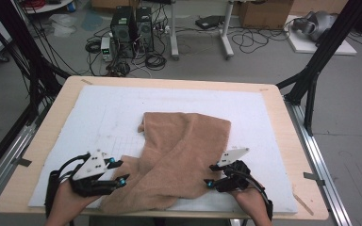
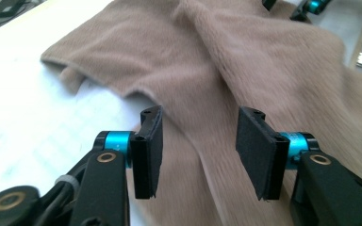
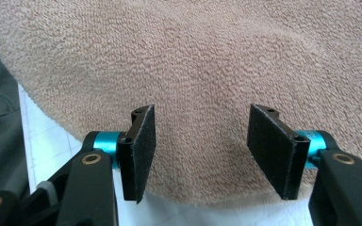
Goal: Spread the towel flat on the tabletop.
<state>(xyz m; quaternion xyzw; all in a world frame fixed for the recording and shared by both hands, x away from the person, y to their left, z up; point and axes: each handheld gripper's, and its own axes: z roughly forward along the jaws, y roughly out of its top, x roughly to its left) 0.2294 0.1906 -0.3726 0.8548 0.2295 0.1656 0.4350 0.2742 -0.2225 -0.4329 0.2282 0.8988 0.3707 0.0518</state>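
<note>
While the tan towel point(image 1: 184, 155) lies crumpled across the lower middle of the high view, its near part folded into a diagonal ridge on the white foam mat point(image 1: 99, 113), a gripper flanks it on each side. The left gripper point(image 1: 119, 171) sits at the lower left of that frame, held in the person's left hand point(image 1: 68, 205), its tips just at the towel's left edge. In the left gripper view, its jaws stand moderately apart with nothing between the pads point(image 2: 152, 150); the towel point(image 2: 226, 70) spreads beyond them over the upper and right part of the frame, with white mat at the left. The right gripper point(image 1: 211, 175) sits at the lower right of the high view, in the right hand point(image 1: 252, 202), its tips against the towel's right edge. In the right gripper view, its jaws also stand moderately apart and empty, pads point(image 3: 141, 150) hovering over the towel's point(image 3: 202, 61) rounded hem near the bottom of the frame. The mat rests on a light wooden table point(image 1: 283, 122).
</note>
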